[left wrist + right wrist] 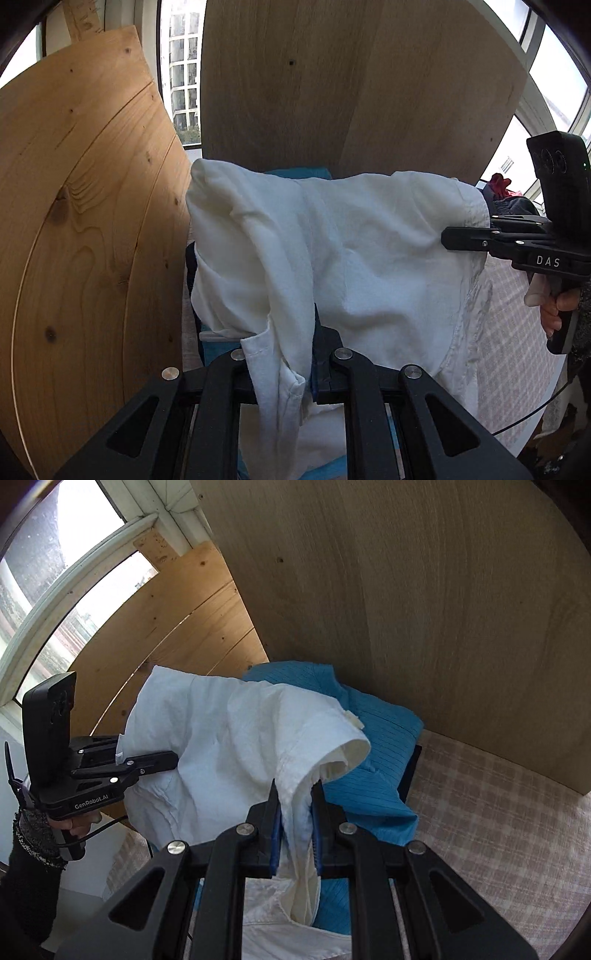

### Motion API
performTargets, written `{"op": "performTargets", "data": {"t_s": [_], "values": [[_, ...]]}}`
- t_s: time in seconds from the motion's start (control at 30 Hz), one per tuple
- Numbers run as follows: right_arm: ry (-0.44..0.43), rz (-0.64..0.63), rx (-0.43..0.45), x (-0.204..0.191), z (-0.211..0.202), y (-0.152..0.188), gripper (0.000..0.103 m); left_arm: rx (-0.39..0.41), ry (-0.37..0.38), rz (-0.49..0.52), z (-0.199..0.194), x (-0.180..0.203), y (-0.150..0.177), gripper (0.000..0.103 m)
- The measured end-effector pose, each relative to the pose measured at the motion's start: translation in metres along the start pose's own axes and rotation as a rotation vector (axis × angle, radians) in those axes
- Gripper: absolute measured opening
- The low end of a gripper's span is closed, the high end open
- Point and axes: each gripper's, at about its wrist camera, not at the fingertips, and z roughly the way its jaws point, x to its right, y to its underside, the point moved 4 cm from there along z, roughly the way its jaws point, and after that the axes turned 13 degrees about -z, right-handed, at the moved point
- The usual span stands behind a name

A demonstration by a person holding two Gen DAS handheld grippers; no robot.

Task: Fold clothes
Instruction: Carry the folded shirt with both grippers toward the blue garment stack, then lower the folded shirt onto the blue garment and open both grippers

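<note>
Above the checked bed cover (498,812), w/ a blue garment (376,734) behind, my left claw (314,369) & right claw (297,830) each pinch an edge of the white shirt (332,240), held aloft btwn them: light, limp, prob. best gripped at hems.

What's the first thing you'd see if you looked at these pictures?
A white shirt hangs in the middle, held up off the checked cloth. The left gripper and the right gripper each pinch an edge of it. Behind it lies a bright blue garment, against wooden boards.
</note>
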Motion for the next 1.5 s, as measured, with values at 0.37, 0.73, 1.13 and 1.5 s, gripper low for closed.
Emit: {"op": "performTargets", "data": {"t_s": [0.37,0.73,1.13,1.5], "values": [[0.051,0.003,-0.069,0.026,0.018,0.020,0.028,0.017,-0.068,-0.072,0.010,-0.028,-0.002,0.037],[0.173,-0.092,0.166,0.009,-0.038,-0.003,0.030,0.245,-0.047,0.036,-0.064,0.000,-0.016,0.034],[0.275,-0.068,0.038,0.022,0.052,0.000,0.017,0.112,-0.119,-0.052,0.058,-0.038,-0.028,0.018],[0.148,-0.099,0.108,-0.038,-0.003,0.039,0.017,0.231,-0.091,0.004,-0.026,-0.017,0.011,0.028]]}}
